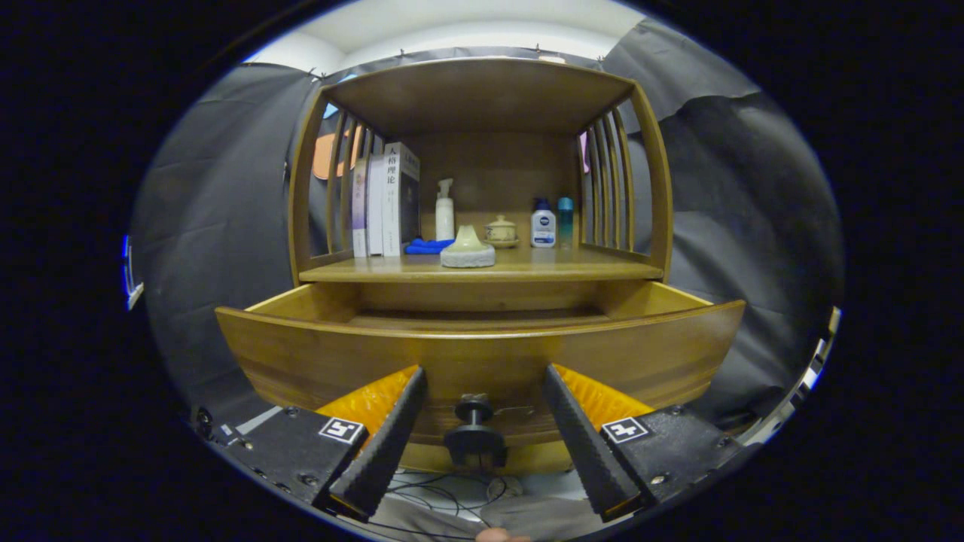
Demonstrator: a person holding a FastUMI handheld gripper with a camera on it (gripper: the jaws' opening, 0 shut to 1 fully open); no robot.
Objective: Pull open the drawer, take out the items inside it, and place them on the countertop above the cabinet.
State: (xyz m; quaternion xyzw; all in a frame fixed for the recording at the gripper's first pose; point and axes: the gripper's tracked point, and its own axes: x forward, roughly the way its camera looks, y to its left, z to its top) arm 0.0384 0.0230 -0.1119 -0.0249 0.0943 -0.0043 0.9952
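Observation:
The wooden drawer [316, 354] of the cabinet stands pulled out toward me, its front panel just ahead of my fingers. Its inside is mostly hidden behind the front panel; I can see only a strip of the drawer floor. The black knob [474, 433] sits on the drawer front, in the gap between my fingers and untouched. My gripper [482, 380] is open, its black fingers [392, 433] spread well to either side of the knob. Above the drawer lies the countertop [572, 265], where a pale green lidded piece [468, 249] stands near the front edge.
On the countertop stand several books [384, 199] at the left, a blue cloth [427, 245], a white spray bottle [445, 213], a small lidded pot [501, 231], a white-and-blue bottle [542, 224] and a teal bottle [565, 214]. Slatted sides and a wooden roof enclose the shelf. Cables lie on the floor below.

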